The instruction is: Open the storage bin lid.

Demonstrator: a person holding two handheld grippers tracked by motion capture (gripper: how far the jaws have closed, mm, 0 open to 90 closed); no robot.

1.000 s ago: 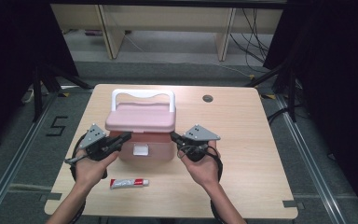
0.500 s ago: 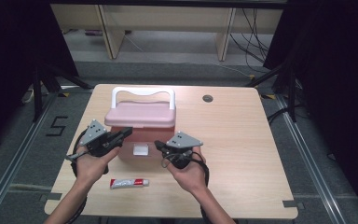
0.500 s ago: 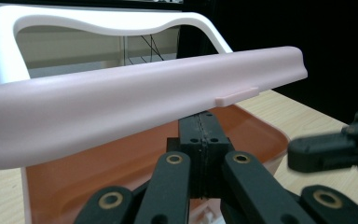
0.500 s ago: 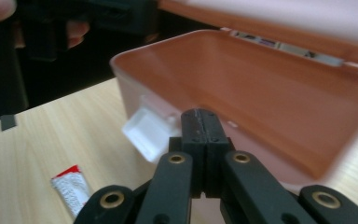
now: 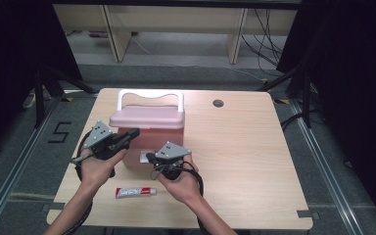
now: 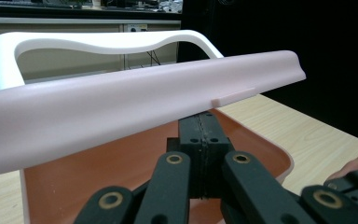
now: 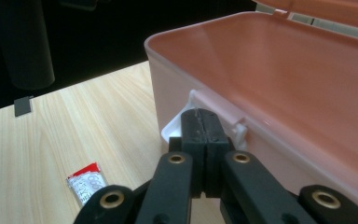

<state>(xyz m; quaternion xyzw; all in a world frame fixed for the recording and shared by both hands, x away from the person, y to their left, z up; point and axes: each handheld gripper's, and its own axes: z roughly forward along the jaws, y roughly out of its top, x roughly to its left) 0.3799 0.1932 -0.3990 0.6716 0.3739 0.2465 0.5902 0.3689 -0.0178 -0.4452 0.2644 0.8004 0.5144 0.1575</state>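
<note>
Centrally on the pale wooden tabletop stands a pink plastic storage box with a white carrying handle, its pink lid lifted ajar. Under the lid's front edge sits the left tool, jaws clenched together with nothing between them. At the box's front wall, by the white latch, the right tool is likewise clenched and empty. Near the front edge lies a small red-and-white tube.
</note>
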